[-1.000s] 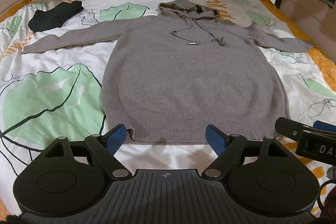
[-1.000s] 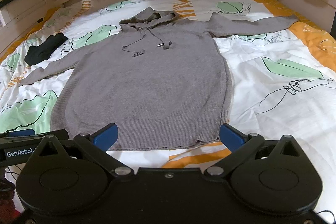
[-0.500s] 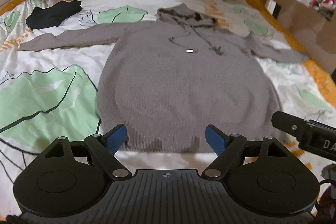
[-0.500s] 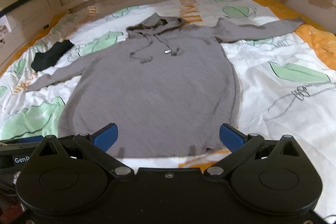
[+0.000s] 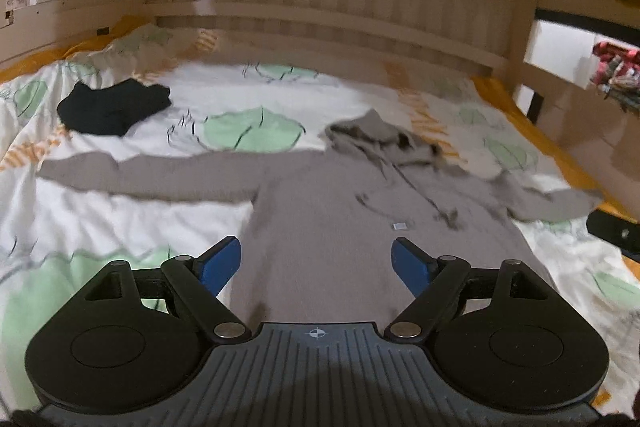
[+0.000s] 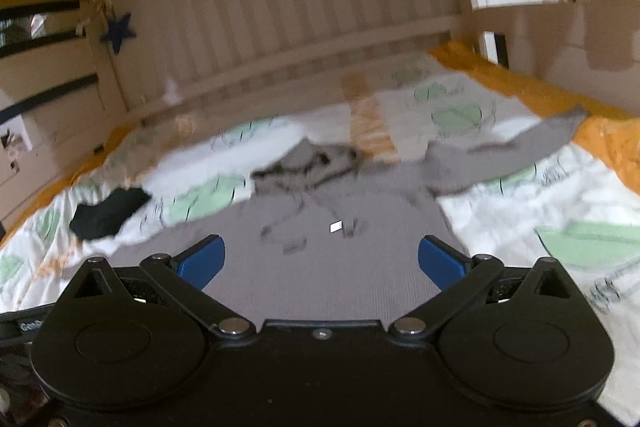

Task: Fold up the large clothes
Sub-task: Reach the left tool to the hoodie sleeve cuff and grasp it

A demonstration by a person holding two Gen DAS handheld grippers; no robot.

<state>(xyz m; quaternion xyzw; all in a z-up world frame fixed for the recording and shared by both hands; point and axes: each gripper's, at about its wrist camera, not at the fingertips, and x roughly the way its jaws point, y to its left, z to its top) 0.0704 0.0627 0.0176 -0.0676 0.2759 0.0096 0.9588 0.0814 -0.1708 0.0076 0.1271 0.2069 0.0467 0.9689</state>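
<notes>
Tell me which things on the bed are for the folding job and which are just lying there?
For the job:
- grey hoodie, spread flat
- left hand-held gripper, open
- right hand-held gripper, open

Just lying about:
- black cloth beside the sleeve
- leaf-print bedsheet
- blue star on the wall

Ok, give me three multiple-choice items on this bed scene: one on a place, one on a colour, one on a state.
1. Where does the black cloth lie?
A. on the hoodie's chest
B. on the quilt, beyond the hoodie's sleeve
C. between the left gripper's fingers

2. What colour is the hoodie?
A. grey
B. red
C. green

3. How do the jaws of the left gripper and the right gripper stand?
A. both shut on the hoodie
B. one open, one shut
C. both open, holding nothing

Answers: 1 B, it sits on the quilt past the spread sleeve. 2 A, plain grey knit. 3 C, blue pads stand wide apart with only the flat hoodie seen past them.
</notes>
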